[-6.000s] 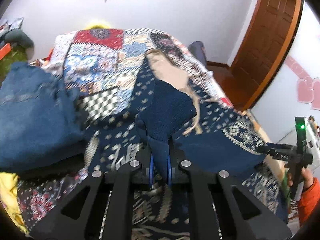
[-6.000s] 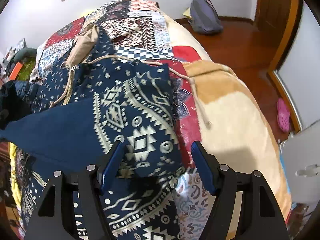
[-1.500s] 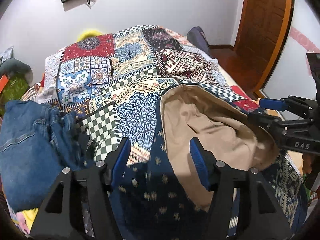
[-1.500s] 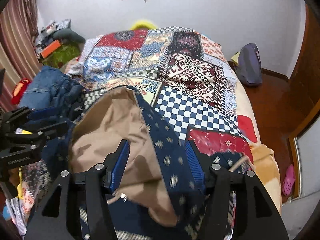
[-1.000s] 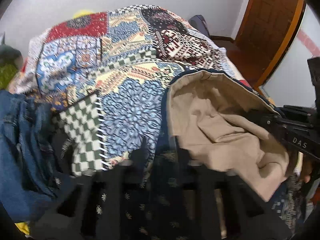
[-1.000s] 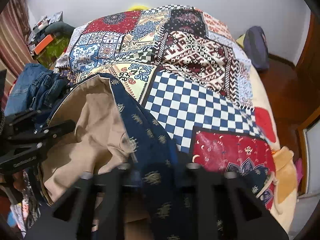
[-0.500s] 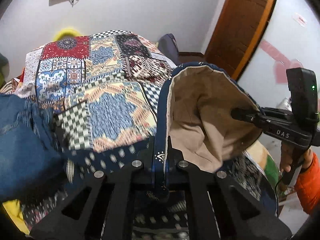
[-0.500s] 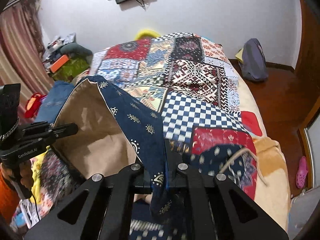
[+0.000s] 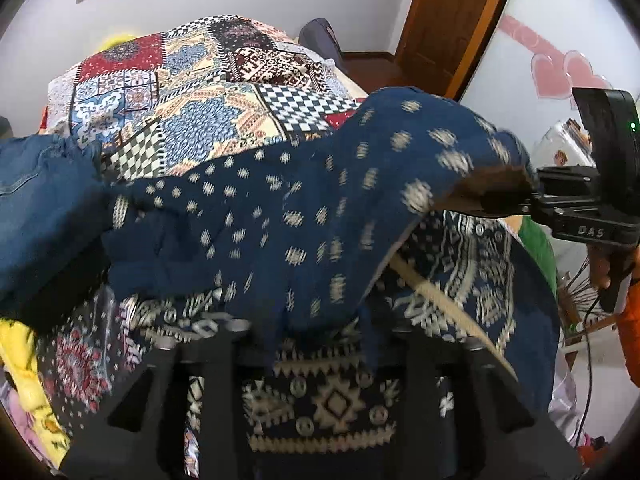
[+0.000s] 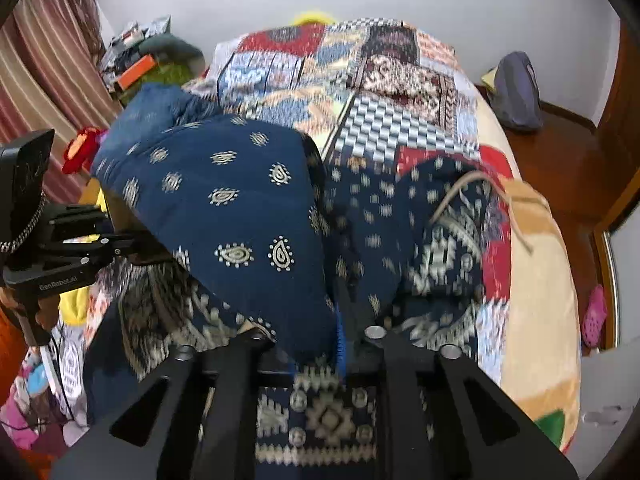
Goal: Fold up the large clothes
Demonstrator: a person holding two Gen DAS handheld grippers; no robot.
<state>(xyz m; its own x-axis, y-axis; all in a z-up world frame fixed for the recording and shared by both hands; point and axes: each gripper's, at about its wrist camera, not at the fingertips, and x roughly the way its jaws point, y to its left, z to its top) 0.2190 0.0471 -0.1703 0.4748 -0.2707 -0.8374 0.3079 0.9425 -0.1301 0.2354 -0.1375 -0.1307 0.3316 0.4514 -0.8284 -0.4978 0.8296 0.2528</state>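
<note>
Left tool: my jaws are opening — the hood's dark blue edge drapes down between them, but blur hides whether the pads touch it, so I cannot tell if I have let go.
Right tool: opening too; the hood's other corner hangs between its fingers, against the blue pad — grip or release, I cannot say.
Garment: a navy patterned hooded top, spread on the bed just below both tools, its hood carried over the body.
Why held so: I judge each tool took one corner of the hood to keep it flat while laying it onto the body as a fold.
Drawstring: pale cord trailing across the body.
Bed: patchwork cover beneath; jeans heaped beside the top.
Left view only: the right tool's side, with lining showing under the lifted edge, and a wooden door.
Right view only: a grey bag on the floor and a striped curtain.
</note>
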